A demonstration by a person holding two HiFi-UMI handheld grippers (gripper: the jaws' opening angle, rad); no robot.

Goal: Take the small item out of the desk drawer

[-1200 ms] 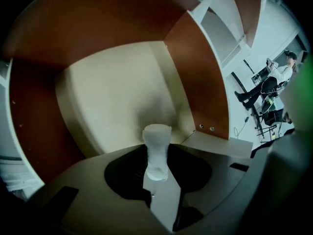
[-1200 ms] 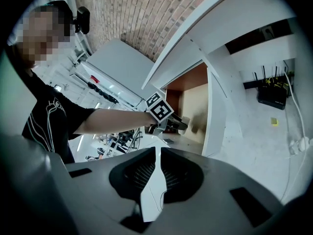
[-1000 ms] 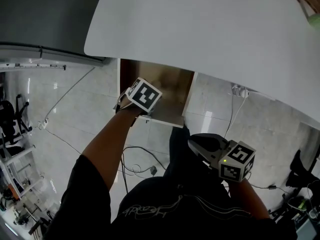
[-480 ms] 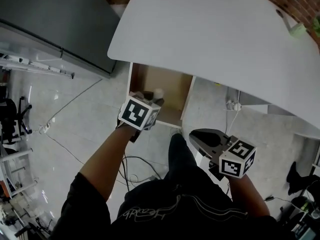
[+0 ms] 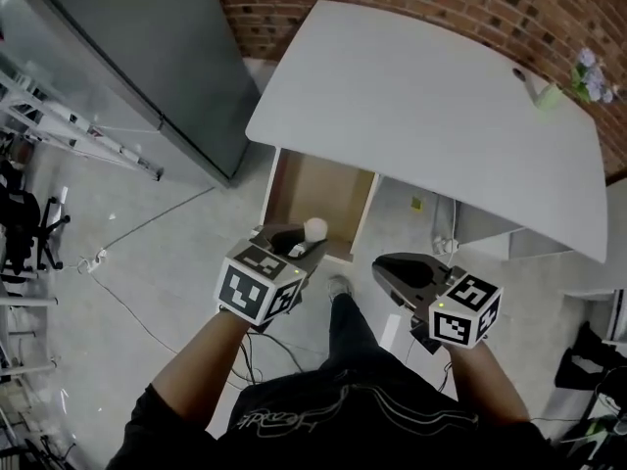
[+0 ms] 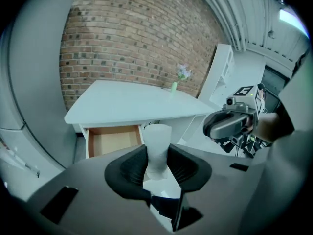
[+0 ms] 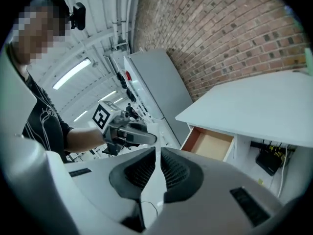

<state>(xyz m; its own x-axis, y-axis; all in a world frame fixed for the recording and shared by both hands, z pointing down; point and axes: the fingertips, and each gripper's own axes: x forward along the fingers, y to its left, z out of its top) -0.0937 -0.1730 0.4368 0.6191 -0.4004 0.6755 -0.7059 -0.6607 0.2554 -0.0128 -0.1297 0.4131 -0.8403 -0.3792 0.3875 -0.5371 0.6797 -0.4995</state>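
A second ago our left gripper (image 5: 299,244) was reaching into the drawer (image 5: 318,190). Now it has drawn back, and its ribbed black pads (image 6: 133,168) are clamped on the small item (image 6: 157,146), a smooth, frosted white cup-like piece that flares at the top. It is held clear of the tan-lined drawer at twelve o'clock, so we judge the removal essentially done. Our right gripper (image 5: 402,273), at three o'clock, has its fingers together on nothing.

right gripper (image 7: 157,153) at 6 o'clock, jaws closed together. left gripper (image 7: 145,139) at 9 o'clock, on a bare forearm (image 7: 80,137). white desk (image 7: 254,106) at 3 o'clock, drawer (image 7: 210,145) open at 4 o'clock. brick wall (image 7: 220,28) at 1 o'clock
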